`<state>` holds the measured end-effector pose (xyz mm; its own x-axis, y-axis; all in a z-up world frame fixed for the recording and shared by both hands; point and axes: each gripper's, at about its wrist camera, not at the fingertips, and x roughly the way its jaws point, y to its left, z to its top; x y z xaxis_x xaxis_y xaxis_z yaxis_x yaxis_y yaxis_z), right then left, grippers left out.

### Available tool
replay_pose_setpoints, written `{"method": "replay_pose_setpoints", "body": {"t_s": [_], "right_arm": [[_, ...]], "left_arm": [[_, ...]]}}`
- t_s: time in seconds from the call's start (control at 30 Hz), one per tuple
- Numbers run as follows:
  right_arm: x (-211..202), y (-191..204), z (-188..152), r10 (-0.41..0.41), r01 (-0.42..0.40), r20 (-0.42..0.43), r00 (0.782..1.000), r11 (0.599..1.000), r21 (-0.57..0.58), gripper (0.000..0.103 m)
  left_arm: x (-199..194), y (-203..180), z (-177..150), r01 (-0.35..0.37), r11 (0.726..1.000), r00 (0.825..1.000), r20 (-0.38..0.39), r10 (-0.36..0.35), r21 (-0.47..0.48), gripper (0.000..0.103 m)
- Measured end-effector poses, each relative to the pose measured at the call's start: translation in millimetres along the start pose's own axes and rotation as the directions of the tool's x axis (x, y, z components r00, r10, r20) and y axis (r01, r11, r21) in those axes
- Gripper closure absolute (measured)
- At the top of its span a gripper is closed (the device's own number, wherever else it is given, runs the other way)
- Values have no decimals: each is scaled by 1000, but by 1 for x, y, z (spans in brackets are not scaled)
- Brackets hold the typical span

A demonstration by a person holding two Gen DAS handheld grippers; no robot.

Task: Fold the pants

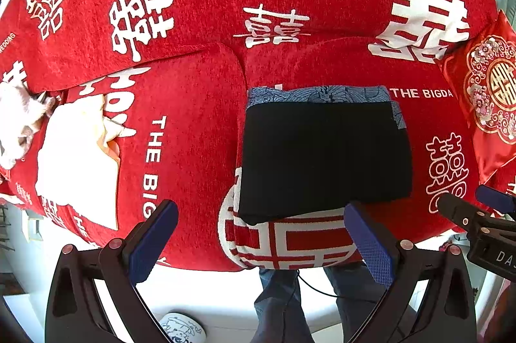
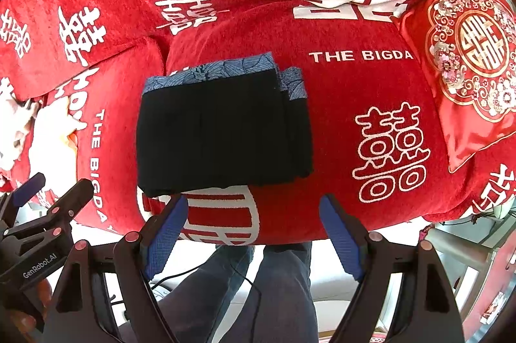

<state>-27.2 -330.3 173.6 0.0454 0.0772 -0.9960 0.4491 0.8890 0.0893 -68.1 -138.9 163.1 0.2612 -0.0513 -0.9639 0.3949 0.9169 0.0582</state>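
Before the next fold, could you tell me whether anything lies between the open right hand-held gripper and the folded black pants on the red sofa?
Nothing visible does: the right hand-held gripper hangs open just off the near edge of the folded black pants, with only bare red sofa cover between.

Patterned garment (image 1: 319, 94) mostly under black pants (image 1: 324, 159)

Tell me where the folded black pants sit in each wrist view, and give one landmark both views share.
Left wrist view: the folded black pants lie right of centre, just above the right fingertip of the left gripper.
Right wrist view: the pants lie left of centre, above the left fingertip of the right gripper.
Shared landmark: the embroidered red cushion at the right edge of both.
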Motion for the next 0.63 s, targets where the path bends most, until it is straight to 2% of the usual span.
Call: {"method": "replay_pose_setpoints", "body": {"t_s": [0.63], "right_arm": [[3, 1, -3, 2, -2, -7, 1000, 1000, 1, 17]], "left_arm": [[-3, -5, -5, 22, 999, 1000, 15, -22, 25, 0]]}}
